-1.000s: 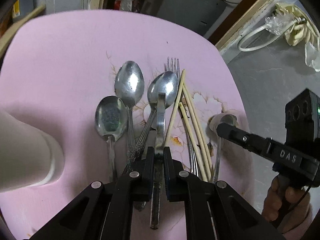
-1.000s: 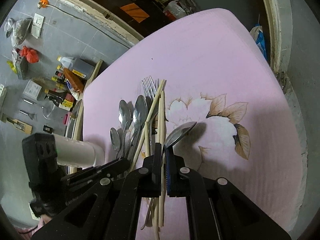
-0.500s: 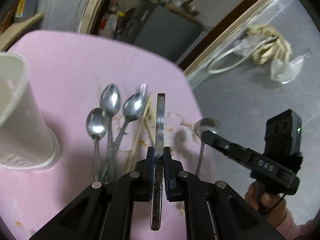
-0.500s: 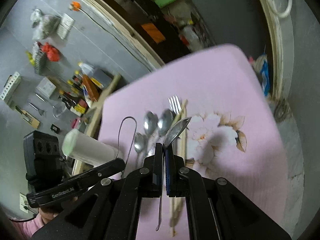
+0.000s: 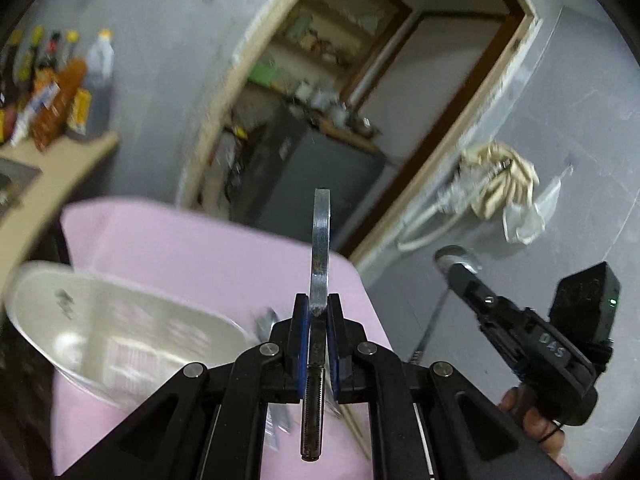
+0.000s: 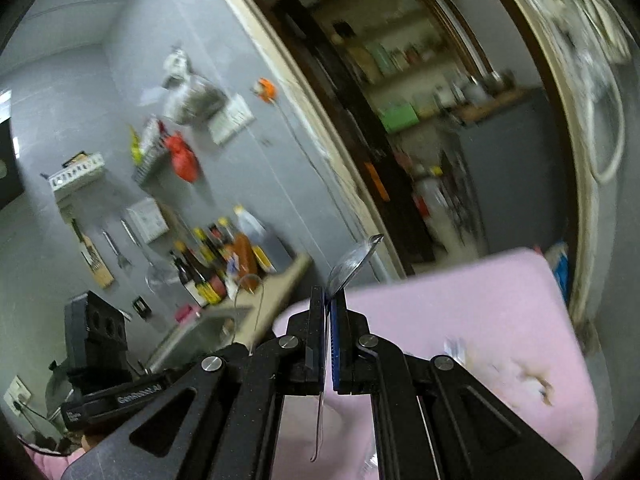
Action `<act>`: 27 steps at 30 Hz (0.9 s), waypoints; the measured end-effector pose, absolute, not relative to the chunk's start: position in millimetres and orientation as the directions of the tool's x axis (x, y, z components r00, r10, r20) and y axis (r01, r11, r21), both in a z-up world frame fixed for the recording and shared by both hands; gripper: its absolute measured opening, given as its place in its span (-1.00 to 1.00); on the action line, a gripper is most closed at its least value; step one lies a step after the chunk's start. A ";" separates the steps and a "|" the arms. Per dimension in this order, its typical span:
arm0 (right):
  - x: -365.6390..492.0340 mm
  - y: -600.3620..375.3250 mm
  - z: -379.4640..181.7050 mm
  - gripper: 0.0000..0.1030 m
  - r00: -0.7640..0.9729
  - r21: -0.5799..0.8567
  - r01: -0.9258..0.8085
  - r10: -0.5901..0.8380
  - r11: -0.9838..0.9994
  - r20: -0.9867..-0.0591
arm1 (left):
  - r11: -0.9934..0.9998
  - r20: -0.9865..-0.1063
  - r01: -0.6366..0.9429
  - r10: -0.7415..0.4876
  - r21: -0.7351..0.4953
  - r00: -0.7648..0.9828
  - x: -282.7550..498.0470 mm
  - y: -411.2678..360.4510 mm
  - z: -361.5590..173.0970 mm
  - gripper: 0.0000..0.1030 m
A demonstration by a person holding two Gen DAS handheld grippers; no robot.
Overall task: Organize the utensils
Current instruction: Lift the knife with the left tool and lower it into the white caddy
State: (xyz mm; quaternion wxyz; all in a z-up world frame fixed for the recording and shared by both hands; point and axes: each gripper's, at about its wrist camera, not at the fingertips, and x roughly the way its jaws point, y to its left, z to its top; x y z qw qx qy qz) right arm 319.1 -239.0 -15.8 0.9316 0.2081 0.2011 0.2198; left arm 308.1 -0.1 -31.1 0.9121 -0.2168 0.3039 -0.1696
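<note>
Left gripper (image 5: 318,312), lower centre of the left wrist view: jaws clenched on 1 flat-handled spoon (image 5: 321,240), gripped at the neck, bowl edge-on and pointing up toward frame centre, handle trailing back between the black arms. Right gripper (image 6: 330,312), lower centre of the right wrist view: jaws clenched on a 2nd spoon (image 6: 354,262), bowl tilted toward the upper right, thin handle hanging below the jaws toward the bottom of the frame. Same right gripper (image 5: 460,268) also visible at mid right of the left wrist view, spoon bowl at its tip, held clear of the pink surface (image 5: 208,248). White cup (image 5: 120,332), lower left of the left wrist view, mouth open toward the camera and standing on the pink surface; probably the holder meant to receive the utensils. Remaining utensils (image 5: 266,322) only partly seen just right of the cup, blurred. Grip near the neck likely chosen to leave each long handle free, so that it can go into the cup handle-first. Both spoons carried off the surface, apart from each other, presumably to avoid clashing on the way to the cup. Neither spoon yet in the cup.
</note>
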 end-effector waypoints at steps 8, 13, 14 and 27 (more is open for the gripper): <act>322.9 -153.7 7.8 -0.94 0.861 0.355 -0.388 0.472 0.851 -0.191 | 0.899 -0.399 0.104 -0.289 -0.425 0.870 313.3 87.5 -11.0 -0.84; 317.3 -115.2 5.7 -0.95 0.900 0.231 -0.372 0.410 0.899 -0.145 | 0.923 -0.341 0.086 -0.223 -0.375 0.913 316.9 118.8 -15.4 -0.84; 317.0 -108.9 2.5 -0.95 0.907 0.210 -0.364 0.397 0.907 -0.140 | 0.924 -0.331 0.084 -0.217 -0.373 0.918 317.1 120.4 -18.0 -0.84; 320.1 -79.5 -44.1 -0.95 0.919 0.117 -0.310 0.329 0.944 -0.216 | 0.872 -0.222 0.077 -0.208 -0.483 0.953 321.5 147.8 -74.2 -0.84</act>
